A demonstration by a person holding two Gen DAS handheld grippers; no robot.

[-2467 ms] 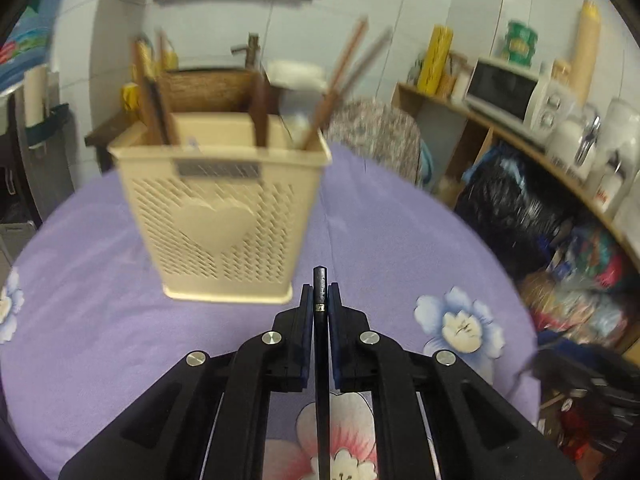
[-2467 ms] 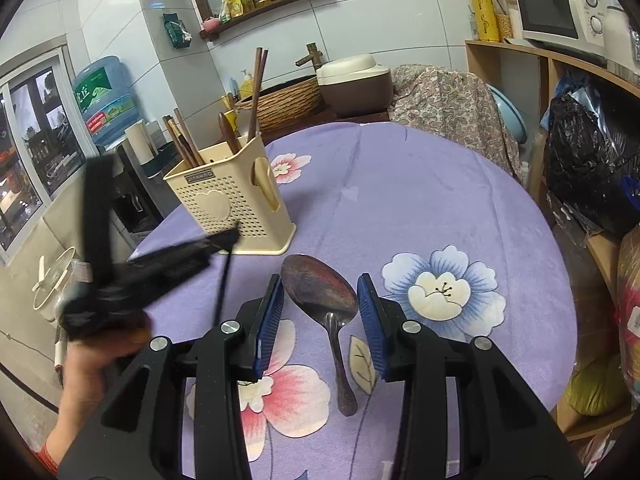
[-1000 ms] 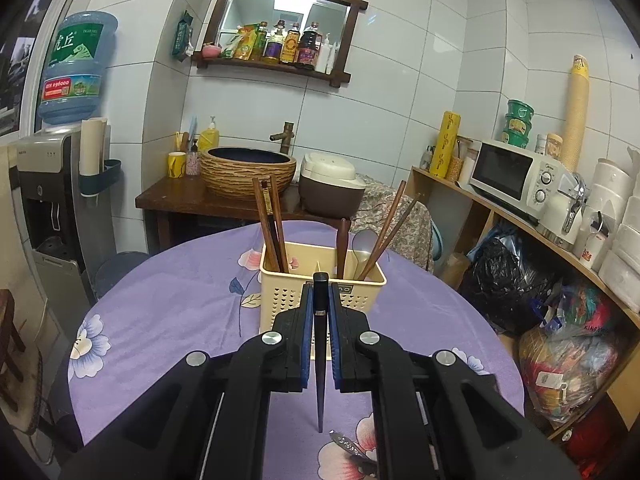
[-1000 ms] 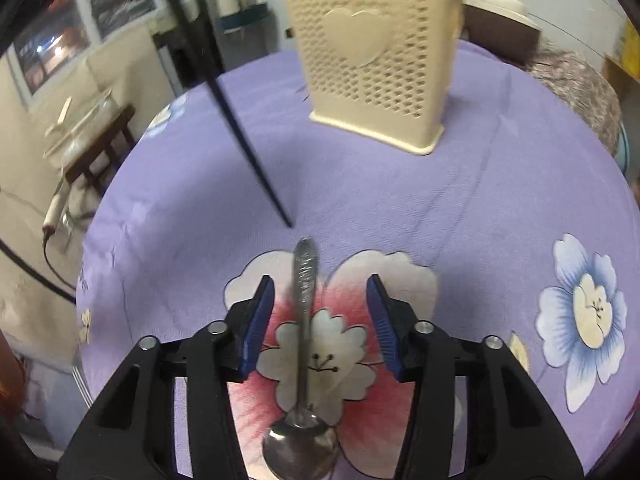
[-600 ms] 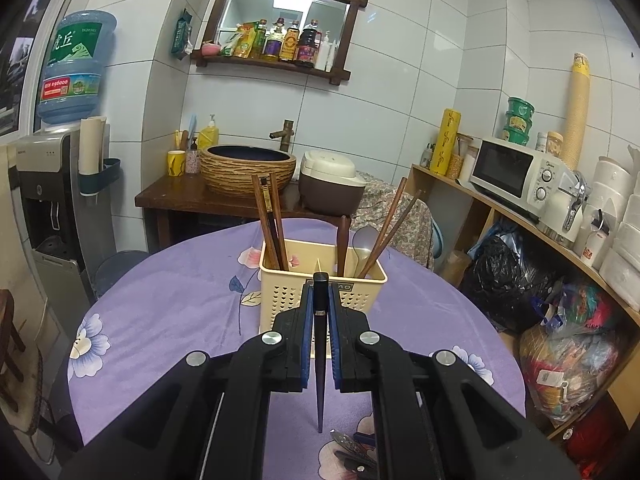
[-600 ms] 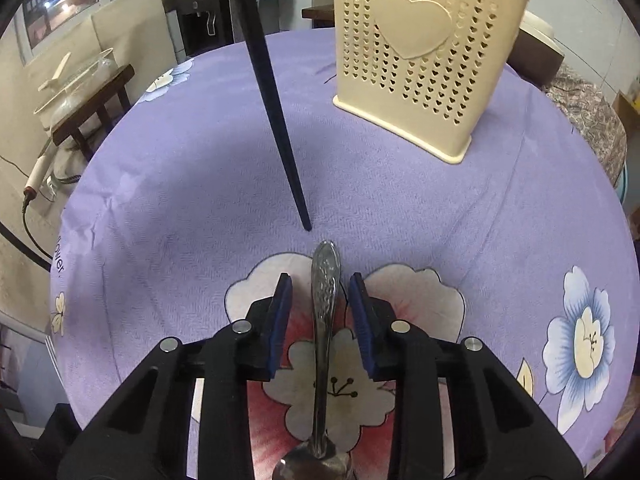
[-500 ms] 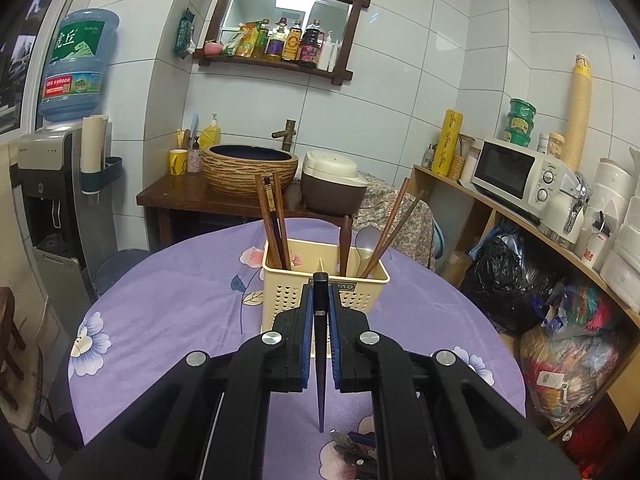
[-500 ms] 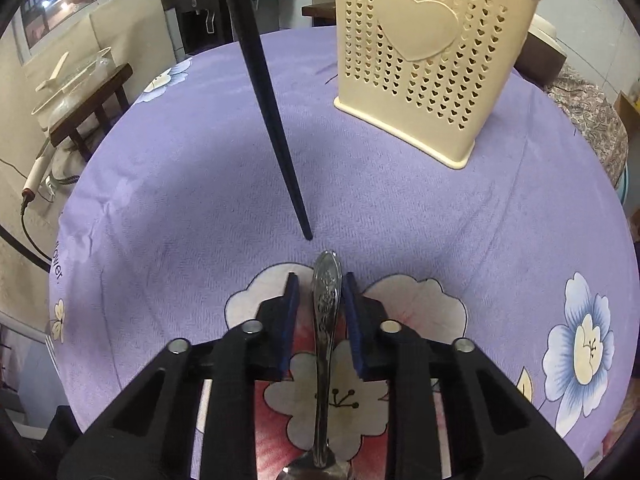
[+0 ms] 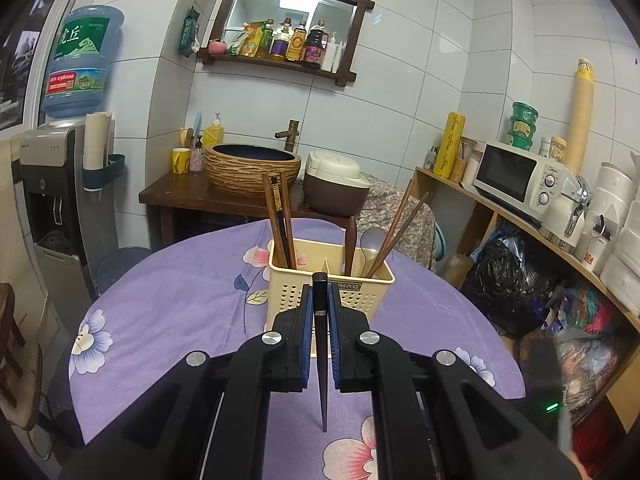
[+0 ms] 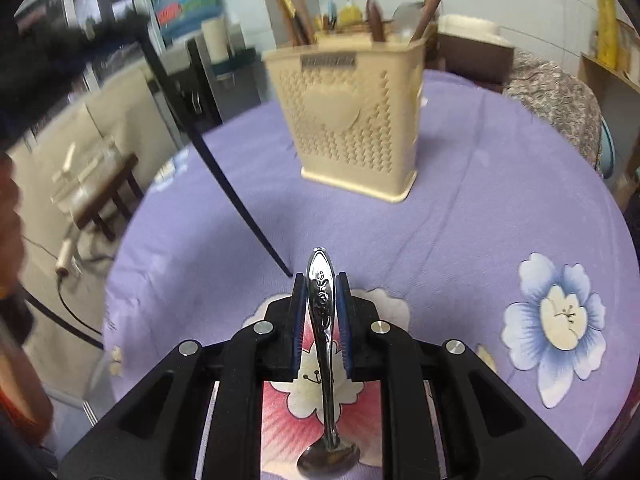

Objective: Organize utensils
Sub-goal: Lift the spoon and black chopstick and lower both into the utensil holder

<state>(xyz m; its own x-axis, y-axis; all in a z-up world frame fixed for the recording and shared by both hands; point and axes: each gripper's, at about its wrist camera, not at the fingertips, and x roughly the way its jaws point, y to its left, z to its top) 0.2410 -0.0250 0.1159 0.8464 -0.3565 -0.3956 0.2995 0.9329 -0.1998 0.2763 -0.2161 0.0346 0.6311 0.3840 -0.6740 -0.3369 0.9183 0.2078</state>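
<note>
A cream perforated utensil holder (image 9: 332, 286) (image 10: 352, 120) stands on the purple flowered tablecloth (image 9: 180, 312), with brown chopsticks and a spoon upright in it. My left gripper (image 9: 320, 300) is shut on a black chopstick (image 9: 321, 360) that hangs point down, tip just above the cloth. In the right wrist view that black chopstick (image 10: 224, 168) slants in from the upper left. My right gripper (image 10: 322, 300) is shut on the handle of a metal spoon (image 10: 325, 340), lifted off the cloth, bowl hanging toward the camera.
A side table with a woven basin (image 9: 252, 166) and a rice cooker (image 9: 334, 184) stands behind the round table. A shelf with a microwave (image 9: 516, 178) runs along the right, black bags below. A water dispenser (image 9: 52, 184) is at left.
My right gripper closed on the spoon handle and lifted it off the cloth, tilting up toward the holder. The left gripper kept still with its chopstick.
</note>
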